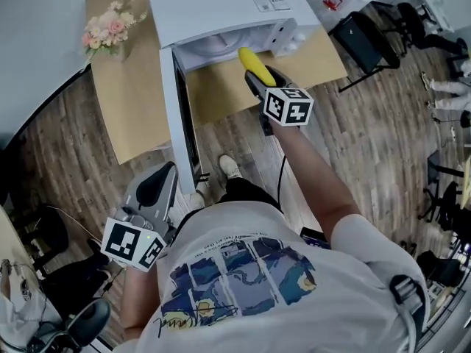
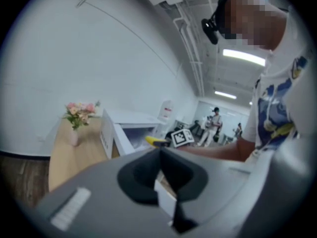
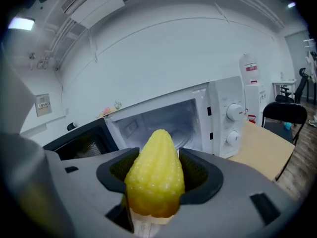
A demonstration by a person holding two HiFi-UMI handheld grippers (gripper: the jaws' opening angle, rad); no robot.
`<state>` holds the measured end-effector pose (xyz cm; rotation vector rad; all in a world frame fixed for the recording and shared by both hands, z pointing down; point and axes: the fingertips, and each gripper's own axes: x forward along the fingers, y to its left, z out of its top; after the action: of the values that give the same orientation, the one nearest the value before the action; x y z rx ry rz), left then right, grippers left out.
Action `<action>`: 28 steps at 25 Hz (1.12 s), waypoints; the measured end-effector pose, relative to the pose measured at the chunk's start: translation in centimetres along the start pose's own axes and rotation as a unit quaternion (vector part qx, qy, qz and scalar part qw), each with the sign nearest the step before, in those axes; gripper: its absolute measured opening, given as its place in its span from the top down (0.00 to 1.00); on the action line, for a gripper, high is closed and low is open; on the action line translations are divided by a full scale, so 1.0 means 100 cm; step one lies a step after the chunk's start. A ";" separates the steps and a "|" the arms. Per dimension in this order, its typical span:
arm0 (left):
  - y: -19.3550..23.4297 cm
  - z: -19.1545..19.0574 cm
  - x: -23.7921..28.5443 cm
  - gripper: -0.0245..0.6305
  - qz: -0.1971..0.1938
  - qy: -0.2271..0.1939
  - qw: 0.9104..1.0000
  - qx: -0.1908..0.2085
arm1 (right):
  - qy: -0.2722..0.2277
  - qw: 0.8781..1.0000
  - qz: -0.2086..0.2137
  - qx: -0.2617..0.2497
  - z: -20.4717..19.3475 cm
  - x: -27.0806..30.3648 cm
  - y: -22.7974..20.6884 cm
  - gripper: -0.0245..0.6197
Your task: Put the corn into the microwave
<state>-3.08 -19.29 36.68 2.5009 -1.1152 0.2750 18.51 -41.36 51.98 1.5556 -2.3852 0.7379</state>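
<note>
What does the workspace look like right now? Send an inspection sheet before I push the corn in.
Surface: wooden table under the microwave.
Job's things: microwave door open; corn in front of the cavity, not yet inside.
Clutter: flower vase on the table.
Grippers: right gripper shut on corn; left gripper shut, empty, held low.
Cables: thin cable hanging from right gripper.
Surroundings: wood floor, black chair, bystanders far off.

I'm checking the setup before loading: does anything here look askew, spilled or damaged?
Nothing stands out. The corn sits straight in the right gripper, the microwave has its door open, and the vase of flowers stands upright on the table.
</note>
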 end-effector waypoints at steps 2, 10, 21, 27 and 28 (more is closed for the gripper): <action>0.002 0.001 0.006 0.95 0.018 0.001 1.000 -0.005 | 0.007 1.000 0.001 -0.013 0.003 0.024 -0.009 0.57; 0.010 0.005 0.012 0.95 0.089 0.001 0.996 -0.019 | 0.029 0.998 -0.015 -0.058 0.010 0.110 -0.040 0.57; 0.017 0.003 0.001 0.95 0.166 0.004 0.985 -0.040 | 0.044 0.991 -0.036 -0.124 0.017 0.184 -0.055 0.57; 0.020 -0.002 0.000 0.95 0.184 0.008 0.982 -0.052 | 0.042 0.986 -0.045 -0.153 0.024 0.206 -0.060 0.57; 0.021 -0.002 0.000 0.95 0.185 0.009 0.981 -0.053 | 0.042 0.986 -0.046 -0.156 0.025 0.208 -0.060 0.57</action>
<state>-4.63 -20.47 37.45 2.1811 -1.5435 0.3282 15.32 -61.18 60.48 1.4610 -2.2211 0.3784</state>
